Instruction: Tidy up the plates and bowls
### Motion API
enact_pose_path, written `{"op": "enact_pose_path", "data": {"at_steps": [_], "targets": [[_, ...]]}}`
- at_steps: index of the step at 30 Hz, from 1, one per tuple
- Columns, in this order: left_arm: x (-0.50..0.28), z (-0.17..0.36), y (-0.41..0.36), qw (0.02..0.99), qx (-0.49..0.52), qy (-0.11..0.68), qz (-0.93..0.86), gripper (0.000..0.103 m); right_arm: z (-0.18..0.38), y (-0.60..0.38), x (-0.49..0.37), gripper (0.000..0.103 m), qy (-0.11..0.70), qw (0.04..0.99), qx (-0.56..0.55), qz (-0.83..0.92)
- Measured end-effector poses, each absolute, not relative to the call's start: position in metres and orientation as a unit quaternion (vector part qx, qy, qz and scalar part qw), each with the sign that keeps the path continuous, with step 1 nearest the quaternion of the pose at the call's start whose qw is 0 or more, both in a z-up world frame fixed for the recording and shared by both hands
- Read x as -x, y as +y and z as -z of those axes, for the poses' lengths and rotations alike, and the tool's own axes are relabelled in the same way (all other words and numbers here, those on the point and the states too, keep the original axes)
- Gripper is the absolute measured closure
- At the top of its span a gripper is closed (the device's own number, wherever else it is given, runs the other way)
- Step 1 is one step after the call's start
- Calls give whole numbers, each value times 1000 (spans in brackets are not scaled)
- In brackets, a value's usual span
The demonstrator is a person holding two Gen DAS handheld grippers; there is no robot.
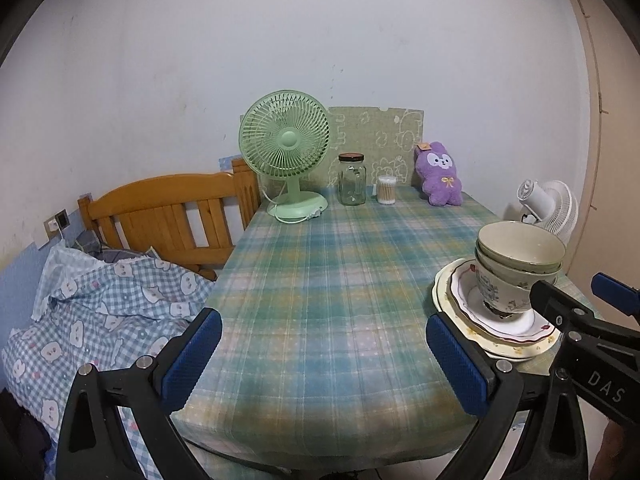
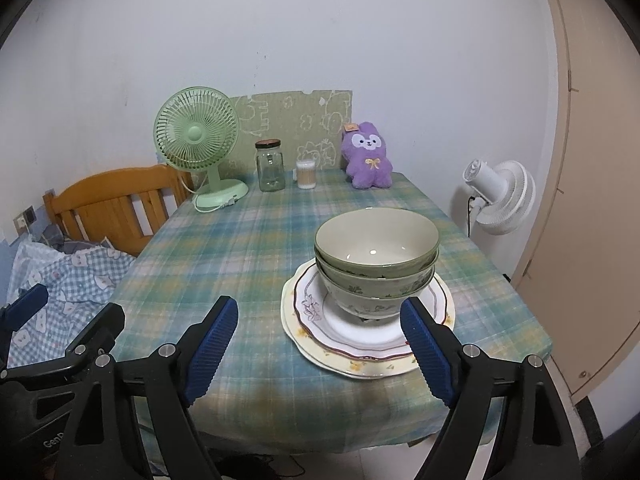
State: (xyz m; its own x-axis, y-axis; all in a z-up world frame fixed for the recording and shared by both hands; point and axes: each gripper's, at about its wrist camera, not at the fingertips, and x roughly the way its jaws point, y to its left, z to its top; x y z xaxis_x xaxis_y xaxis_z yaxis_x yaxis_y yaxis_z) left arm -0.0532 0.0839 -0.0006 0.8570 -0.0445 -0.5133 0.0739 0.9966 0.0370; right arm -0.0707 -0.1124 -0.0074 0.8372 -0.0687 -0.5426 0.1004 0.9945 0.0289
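Three nested green bowls [image 2: 376,258] stand on a stack of plates [image 2: 316,320] near the table's front right corner. The left wrist view shows the same bowls [image 1: 516,258] and plates [image 1: 460,292] at its right side. My right gripper [image 2: 320,326] is open, nothing between its blue pads; its right finger [image 2: 426,354] overlaps the plates' near rim, whether touching I cannot tell. My left gripper [image 1: 324,354] hangs open over bare tablecloth, left of the stack. Part of the right gripper [image 1: 576,320] crosses in front of the plates there.
A plaid cloth covers the table [image 2: 240,264]. At the far edge stand a green fan [image 2: 198,140], a glass jar [image 2: 271,166], a cotton-swab tub [image 2: 306,174] and a purple plush [image 2: 368,156]. A wooden bed frame [image 1: 168,216] with bedding lies left; a white fan [image 2: 502,198] stands right.
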Motion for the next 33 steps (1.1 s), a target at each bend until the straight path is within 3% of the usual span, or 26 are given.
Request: {"op": "enact_pose_path", "data": {"at_steps": [33], "targets": [[47,-1,82,960,-10,280,27,0,8,-117,61,18,299,953,-24,44]]}}
